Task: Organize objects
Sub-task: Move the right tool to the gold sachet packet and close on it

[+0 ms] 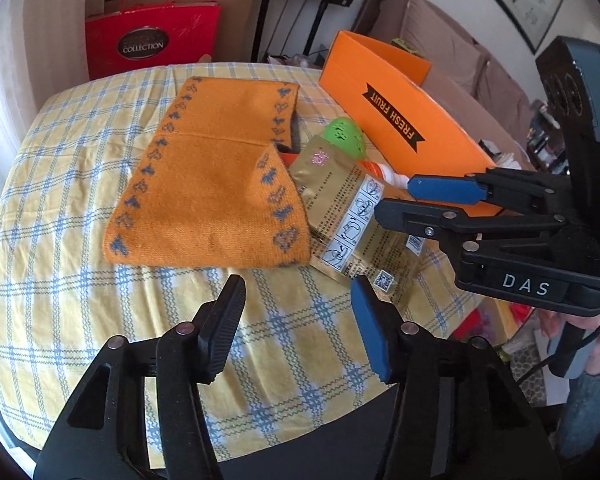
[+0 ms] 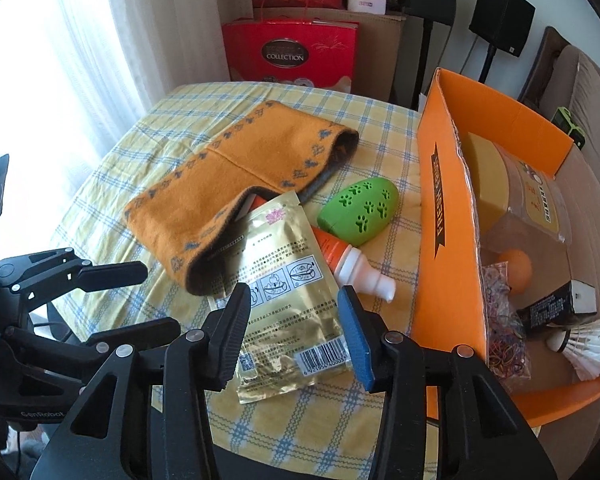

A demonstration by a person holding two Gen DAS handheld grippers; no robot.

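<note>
Both tongs hover half-spread and empty near the desk's front edge, the right tongs (image 2: 296,332) straddling a gold foil sachet (image 2: 284,300) beside the orange fruit box (image 2: 452,240), left tongs (image 1: 300,328) over bare cloth; next, probably pinching the sachet for boxing.

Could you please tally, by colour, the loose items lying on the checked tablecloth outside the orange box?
Orange: 1, the knitted cloth
Gold: 1, the foil packet
Green: 1, the paw-print egg
Orange and white: 1, the bottle
Total: 4
</note>
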